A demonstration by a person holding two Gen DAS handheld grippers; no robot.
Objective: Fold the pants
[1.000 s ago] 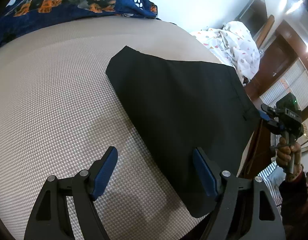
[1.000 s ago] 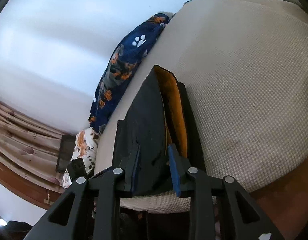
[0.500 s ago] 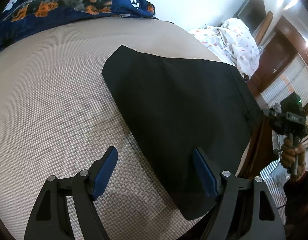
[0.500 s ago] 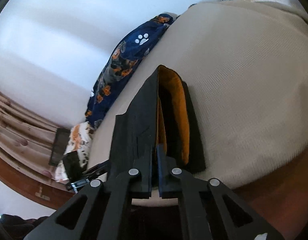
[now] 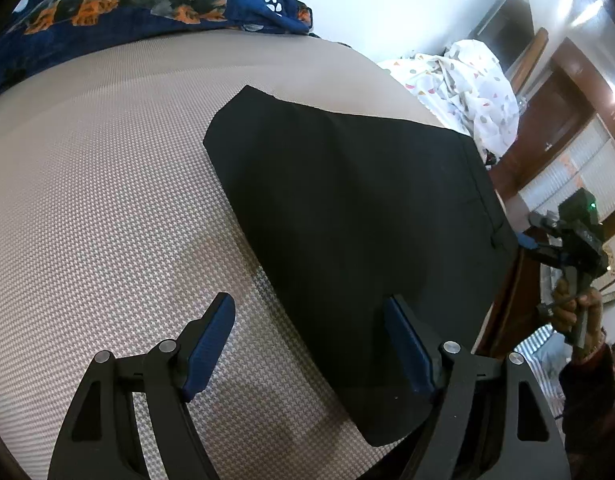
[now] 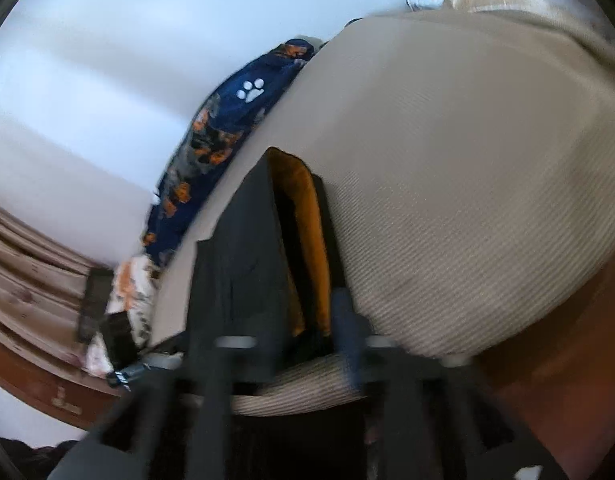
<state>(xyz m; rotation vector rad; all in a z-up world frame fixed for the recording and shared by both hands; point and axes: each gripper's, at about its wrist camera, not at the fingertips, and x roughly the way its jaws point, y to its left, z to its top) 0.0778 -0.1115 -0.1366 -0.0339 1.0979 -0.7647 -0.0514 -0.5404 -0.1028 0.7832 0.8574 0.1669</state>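
Pants [image 5: 359, 240] folded flat, long axis diagonal, waistband toward R gripper [image 6: 275, 344], R jaws opening, L gripper [image 5: 307, 344] jaws wide.

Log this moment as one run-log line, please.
pants: folded, flat on bed | left gripper: open, empty | right gripper: jaws opening at pants edge

No readable text, brand or nos. anywhere; only sign is a white paw-print on the navy blanket [image 5: 159, 4], seen in both views.
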